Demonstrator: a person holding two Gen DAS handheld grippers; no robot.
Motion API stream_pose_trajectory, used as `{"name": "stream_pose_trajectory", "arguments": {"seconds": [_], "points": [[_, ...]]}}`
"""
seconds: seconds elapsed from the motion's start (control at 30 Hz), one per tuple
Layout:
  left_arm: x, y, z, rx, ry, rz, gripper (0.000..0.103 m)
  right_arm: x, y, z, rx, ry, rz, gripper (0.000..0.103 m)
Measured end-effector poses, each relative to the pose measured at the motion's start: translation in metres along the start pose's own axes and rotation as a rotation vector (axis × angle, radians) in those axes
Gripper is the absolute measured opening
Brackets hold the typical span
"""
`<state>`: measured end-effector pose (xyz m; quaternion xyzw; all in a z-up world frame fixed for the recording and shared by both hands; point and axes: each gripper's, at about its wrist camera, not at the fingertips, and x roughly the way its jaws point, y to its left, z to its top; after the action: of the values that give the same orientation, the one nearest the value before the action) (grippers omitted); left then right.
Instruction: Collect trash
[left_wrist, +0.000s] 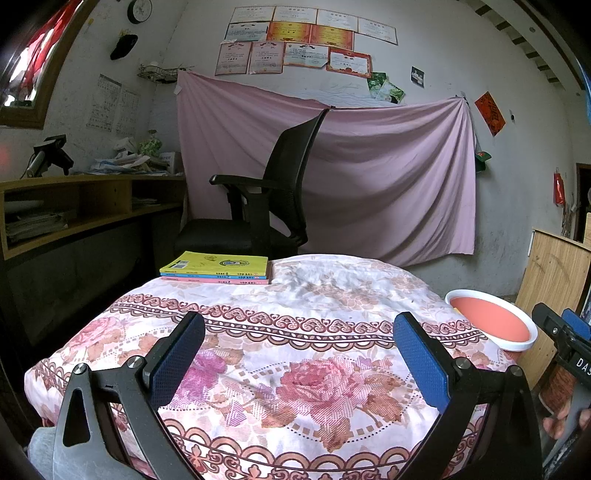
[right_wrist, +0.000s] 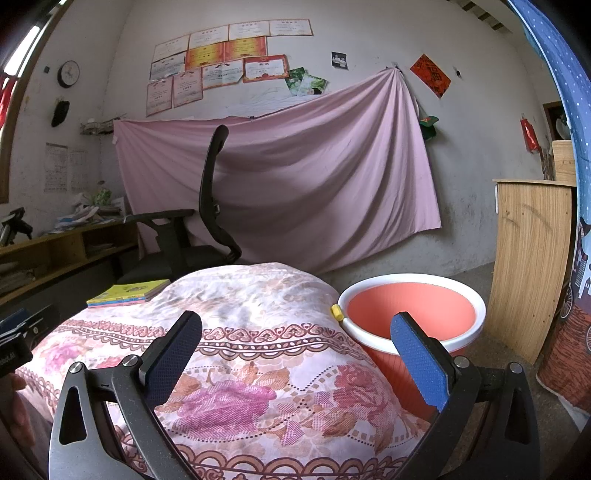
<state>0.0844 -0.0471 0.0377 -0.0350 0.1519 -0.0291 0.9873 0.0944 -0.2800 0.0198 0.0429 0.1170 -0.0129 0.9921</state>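
Two-handed, hovering low at the near edge of the floral cloth (left_wrist: 314, 295). Scanning from the left: passing the stack of books (left_wrist: 216, 267) at the far left corner, crossing bare cloth, finding no loose trash in either view. Presenting the left gripper (left_wrist: 295, 354) with jaws spread wide, pinching nothing. Presenting the right gripper (right_wrist: 295, 354) likewise spread and empty. Locating the orange bucket (right_wrist: 406, 278), judged the receptacle, upright just beside the cloth's right edge. Judging the right gripper nearer to it, any drop going rightward. Noting a small yellow piece (right_wrist: 336, 311) touching the rim, likely a handle fitting.
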Motion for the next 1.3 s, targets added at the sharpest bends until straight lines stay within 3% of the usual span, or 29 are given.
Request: {"name": "stream_pose_trajectory", "arguments": {"seconds": [1.3], "points": [[0.0014,0.0012,-0.0006,0.003,0.0,0.0,0.1,0.0002,0.0029,-0.0001,0.006,0.005,-0.001,0.103]]}}
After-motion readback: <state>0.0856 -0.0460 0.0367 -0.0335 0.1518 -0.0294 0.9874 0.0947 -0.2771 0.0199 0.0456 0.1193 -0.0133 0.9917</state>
